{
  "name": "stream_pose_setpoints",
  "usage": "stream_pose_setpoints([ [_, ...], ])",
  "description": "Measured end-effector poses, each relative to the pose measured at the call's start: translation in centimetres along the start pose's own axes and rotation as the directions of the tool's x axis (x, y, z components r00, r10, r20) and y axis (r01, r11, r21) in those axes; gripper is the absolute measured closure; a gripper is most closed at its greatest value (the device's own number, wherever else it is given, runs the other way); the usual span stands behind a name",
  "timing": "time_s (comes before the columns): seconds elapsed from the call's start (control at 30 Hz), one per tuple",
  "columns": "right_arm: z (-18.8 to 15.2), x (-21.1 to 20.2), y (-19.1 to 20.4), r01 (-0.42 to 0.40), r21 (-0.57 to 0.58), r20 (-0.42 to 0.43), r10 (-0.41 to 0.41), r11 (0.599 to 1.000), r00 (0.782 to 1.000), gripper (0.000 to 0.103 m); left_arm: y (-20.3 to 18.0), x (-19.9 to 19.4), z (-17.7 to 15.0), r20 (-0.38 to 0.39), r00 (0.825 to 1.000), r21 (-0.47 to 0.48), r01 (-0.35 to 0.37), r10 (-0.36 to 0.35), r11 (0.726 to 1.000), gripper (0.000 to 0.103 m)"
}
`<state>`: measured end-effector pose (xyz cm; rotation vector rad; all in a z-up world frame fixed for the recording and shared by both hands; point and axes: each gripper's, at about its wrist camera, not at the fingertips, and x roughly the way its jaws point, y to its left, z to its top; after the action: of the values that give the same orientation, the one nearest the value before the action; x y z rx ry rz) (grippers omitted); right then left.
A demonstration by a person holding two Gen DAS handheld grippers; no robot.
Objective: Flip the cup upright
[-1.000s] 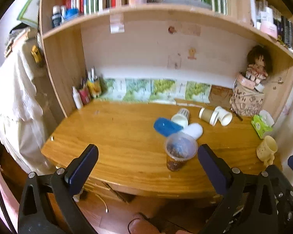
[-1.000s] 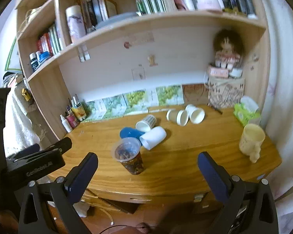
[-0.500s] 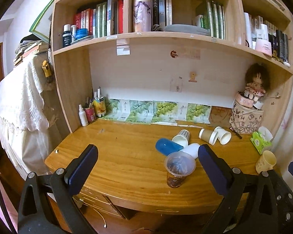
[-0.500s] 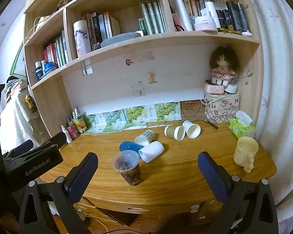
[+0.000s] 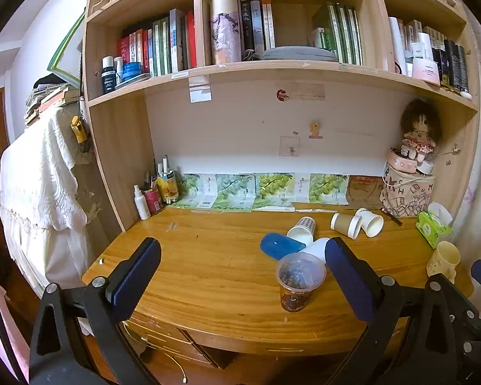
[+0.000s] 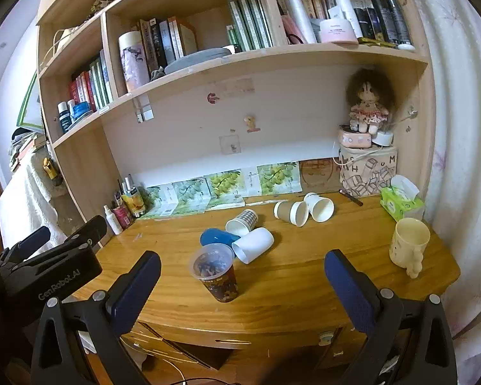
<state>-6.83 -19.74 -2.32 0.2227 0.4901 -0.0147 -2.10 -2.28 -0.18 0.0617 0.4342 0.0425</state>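
Both your left gripper [image 5: 242, 276] and right gripper [image 6: 242, 284] have pulled back from the counter [image 6: 304, 276] over the last second, jaws wide and empty. So that brown cup [image 6: 215, 272] looks done: upright near the front edge, nothing clearly inside. Behind it, the blue cup [image 6: 216, 236] and white cup [image 6: 253, 245] are on their sides.

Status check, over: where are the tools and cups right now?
Left tool open, right tool open, both short of the desk. Five cups lie tipped: blue cup, white cup. Patterned cup upright, in front.
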Motion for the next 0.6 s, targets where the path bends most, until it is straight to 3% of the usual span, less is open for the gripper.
stream_pose_setpoints([
  [0.6, -0.3, -0.1, -0.9, 0.034, 0.023, -0.006, -0.034, 0.999, 0.999, 0.001, -1.2, -0.3, 0.0, 0.011, 1.000, 0.021, 0.023, -0.023, 1.000, 0.001],
])
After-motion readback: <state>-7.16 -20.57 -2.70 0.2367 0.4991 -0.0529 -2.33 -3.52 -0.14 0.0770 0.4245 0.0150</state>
